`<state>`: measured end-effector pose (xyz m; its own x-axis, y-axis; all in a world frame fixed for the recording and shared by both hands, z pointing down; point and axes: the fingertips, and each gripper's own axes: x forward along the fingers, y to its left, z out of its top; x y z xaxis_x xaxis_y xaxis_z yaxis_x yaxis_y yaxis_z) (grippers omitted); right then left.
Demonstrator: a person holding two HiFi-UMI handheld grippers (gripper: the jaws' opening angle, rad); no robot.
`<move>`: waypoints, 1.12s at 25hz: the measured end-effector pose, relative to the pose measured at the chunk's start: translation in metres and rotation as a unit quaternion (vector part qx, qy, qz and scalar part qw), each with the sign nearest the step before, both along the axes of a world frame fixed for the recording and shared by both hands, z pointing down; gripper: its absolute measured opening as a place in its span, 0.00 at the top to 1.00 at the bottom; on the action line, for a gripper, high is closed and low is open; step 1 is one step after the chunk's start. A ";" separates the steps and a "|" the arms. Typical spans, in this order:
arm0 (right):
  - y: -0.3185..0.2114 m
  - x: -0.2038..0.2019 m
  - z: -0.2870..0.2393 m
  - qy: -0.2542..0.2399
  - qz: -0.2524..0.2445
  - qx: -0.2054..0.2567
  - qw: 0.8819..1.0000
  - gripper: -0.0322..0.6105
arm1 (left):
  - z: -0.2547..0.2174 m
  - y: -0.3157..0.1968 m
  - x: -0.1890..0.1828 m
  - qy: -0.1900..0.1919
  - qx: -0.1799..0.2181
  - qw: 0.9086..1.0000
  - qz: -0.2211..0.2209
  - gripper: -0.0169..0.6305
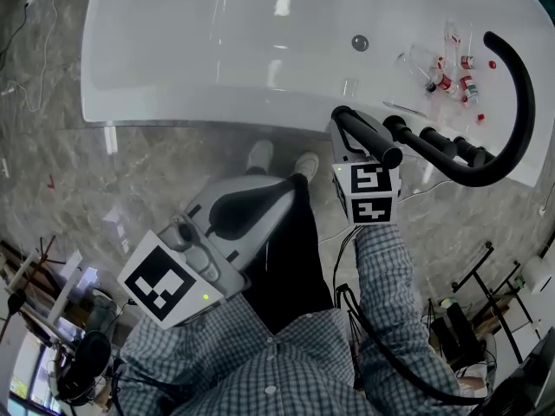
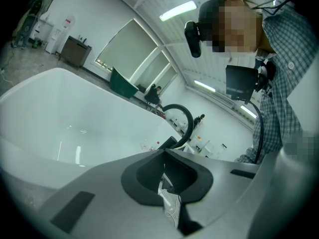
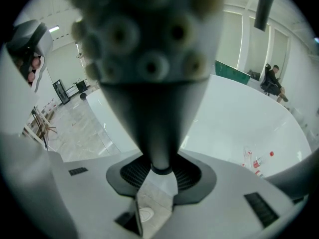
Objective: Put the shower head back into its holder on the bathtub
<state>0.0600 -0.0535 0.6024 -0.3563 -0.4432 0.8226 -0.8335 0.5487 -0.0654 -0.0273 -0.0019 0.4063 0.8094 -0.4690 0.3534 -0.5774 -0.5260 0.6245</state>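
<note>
Head view showed the white bathtub [image 1: 217, 50] across the far side, with the person standing near its rim. A black hose [image 1: 523, 102] looped over the tub's right end. The shower head [image 3: 149, 59] was not in its holder: it was up off the tub, its handle clenched in the right gripper [image 3: 160, 171], nozzles facing that gripper's camera. The left gripper [image 2: 167, 176] hung low on the near left, jaws closed on nothing. Small bottles [image 1: 451, 72] lay in the tub at the right. I judged this the carrying step; next the head would need lining up over the holder, which I could not pick out, and lowering in.
</note>
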 end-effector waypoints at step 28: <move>-0.004 -0.005 -0.003 -0.018 -0.031 0.063 0.997 0.75 | 0.008 0.006 0.023 -0.004 -0.001 1.000 0.021 0.96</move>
